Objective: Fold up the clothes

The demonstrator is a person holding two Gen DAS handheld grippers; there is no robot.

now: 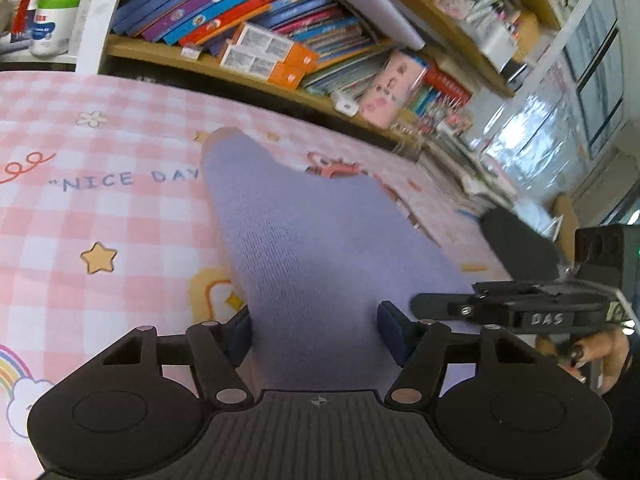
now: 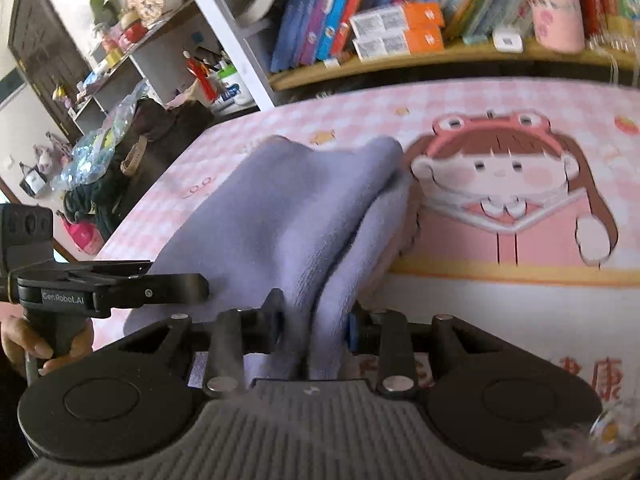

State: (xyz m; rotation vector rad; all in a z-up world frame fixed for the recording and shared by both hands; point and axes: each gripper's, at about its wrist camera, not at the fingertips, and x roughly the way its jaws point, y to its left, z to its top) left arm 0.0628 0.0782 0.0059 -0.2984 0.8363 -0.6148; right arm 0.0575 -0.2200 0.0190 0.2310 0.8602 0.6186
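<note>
A lavender knitted garment [image 1: 304, 232] lies on a pink checked tablecloth [image 1: 100, 208]. In the left wrist view my left gripper [image 1: 316, 332] has its blue pads on either side of the cloth's near end, jaws wide and holding the fabric between them. In the right wrist view the garment [image 2: 288, 208] bunches into two folds that run into my right gripper [image 2: 316, 332], which is shut on it. The right gripper's body shows in the left wrist view [image 1: 520, 312], and the left gripper's body in the right wrist view [image 2: 100, 292].
A wooden shelf [image 1: 240, 76] full of books and boxes runs along the table's far edge. A white shelf unit [image 2: 160, 52] and bags [image 2: 100, 152] on the floor stand left of the table. The tablecloth carries a cartoon girl print [image 2: 508, 200].
</note>
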